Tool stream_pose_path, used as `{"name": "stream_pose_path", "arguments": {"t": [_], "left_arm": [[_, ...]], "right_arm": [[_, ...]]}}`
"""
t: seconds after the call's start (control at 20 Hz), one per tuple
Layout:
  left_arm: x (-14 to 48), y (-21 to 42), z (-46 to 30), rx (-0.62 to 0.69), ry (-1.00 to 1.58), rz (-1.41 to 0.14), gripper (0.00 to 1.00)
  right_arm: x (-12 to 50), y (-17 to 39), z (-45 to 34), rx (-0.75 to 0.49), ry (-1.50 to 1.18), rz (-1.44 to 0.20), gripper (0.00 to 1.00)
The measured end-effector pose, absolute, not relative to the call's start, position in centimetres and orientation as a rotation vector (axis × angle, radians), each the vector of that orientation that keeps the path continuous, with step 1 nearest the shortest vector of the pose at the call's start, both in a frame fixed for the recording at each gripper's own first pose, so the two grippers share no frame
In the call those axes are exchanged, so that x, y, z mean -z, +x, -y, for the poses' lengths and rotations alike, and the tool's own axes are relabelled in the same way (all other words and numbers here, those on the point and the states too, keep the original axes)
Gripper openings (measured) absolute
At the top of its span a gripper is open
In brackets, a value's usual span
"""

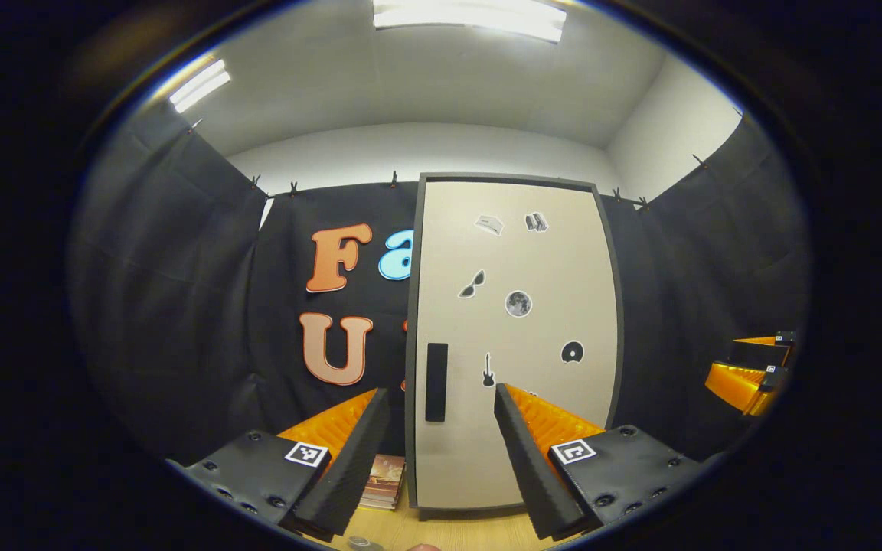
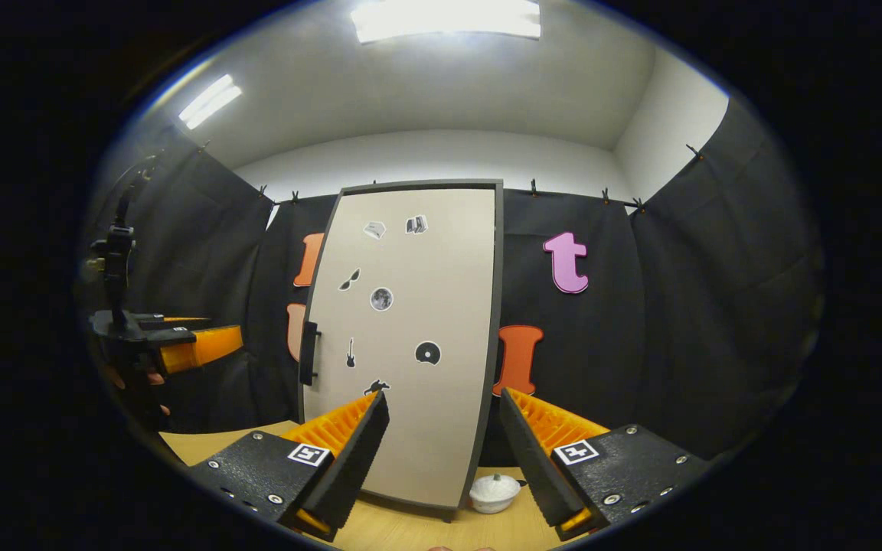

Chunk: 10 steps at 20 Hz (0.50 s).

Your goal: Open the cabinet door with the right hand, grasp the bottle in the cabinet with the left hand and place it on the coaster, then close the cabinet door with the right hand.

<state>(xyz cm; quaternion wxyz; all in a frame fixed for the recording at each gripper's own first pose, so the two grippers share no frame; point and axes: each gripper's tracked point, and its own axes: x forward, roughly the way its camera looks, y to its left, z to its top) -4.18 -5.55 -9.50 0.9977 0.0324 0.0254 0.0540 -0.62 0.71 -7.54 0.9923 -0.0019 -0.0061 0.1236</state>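
A tall cabinet (image 1: 517, 344) stands on the wooden table with its beige, sticker-covered door (image 2: 410, 344) closed, so its inside is hidden. A black vertical handle (image 1: 436, 381) sits on the door's left edge. My left gripper (image 1: 441, 459) is open and empty, a short way back from the door and pointed at the handle's side. My right gripper (image 2: 441, 459) is also open and empty, facing the door's right half from farther back. From there the handle (image 2: 308, 352) lies to its left. The right gripper (image 1: 755, 367) appears at the far right of the left gripper view.
A stack of books (image 1: 383, 482) lies left of the cabinet's foot. A white lidded bowl (image 2: 494, 492) sits on the table (image 2: 410, 528) at the cabinet's right corner. The left gripper (image 2: 181, 348), held by a hand (image 2: 154, 379), hovers at the far left.
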Motion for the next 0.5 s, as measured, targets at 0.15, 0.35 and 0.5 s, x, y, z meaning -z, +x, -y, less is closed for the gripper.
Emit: {"name": "stream_pose_path", "arguments": {"t": [0.15, 0.35, 0.5], "left_arm": [[8.8, -4.8, 6.0, -0.113, 0.086, -0.039, 0.90], [8.1, -5.7, 6.9, -0.118, 0.092, -0.023, 0.90], [8.0, -6.2, 7.8, -0.113, 0.102, -0.021, 0.90]], "right_arm": [[7.5, -1.3, 0.1, -0.244, 0.002, 0.012, 0.90], [7.5, -2.0, 1.3, -0.244, 0.009, 0.013, 0.91], [7.8, -2.6, 2.1, -0.241, 0.014, 0.000, 0.90]]}}
